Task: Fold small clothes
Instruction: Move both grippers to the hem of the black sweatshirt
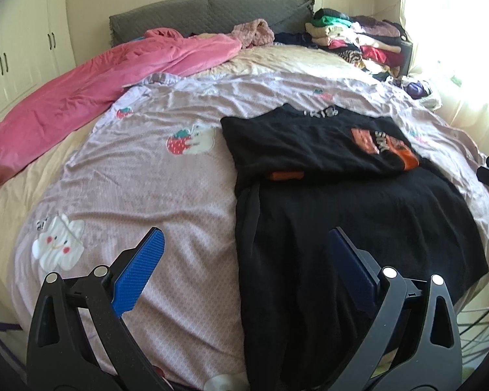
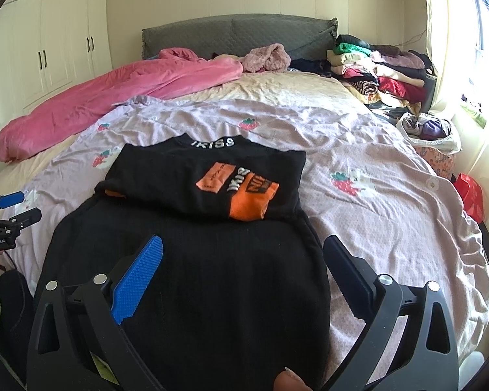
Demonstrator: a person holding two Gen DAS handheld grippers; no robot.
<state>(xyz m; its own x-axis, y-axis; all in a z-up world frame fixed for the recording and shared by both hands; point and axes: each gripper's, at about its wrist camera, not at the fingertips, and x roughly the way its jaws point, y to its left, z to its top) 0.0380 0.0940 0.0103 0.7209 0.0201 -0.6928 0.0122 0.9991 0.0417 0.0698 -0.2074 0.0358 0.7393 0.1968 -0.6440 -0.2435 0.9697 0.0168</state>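
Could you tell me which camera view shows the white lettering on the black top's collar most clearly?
The right wrist view: the collar lettering on the black top faces the camera near the centre and is fully visible. In the left wrist view the lettering is smaller, slanted and harder to read.

garment [image 2: 185, 277] on sheet [image 2: 375, 228], sleeves folded over its far half | blanket [image 2: 91, 104] behind-left | clothes pile [image 2: 384, 68] behind-right (bed's corner)
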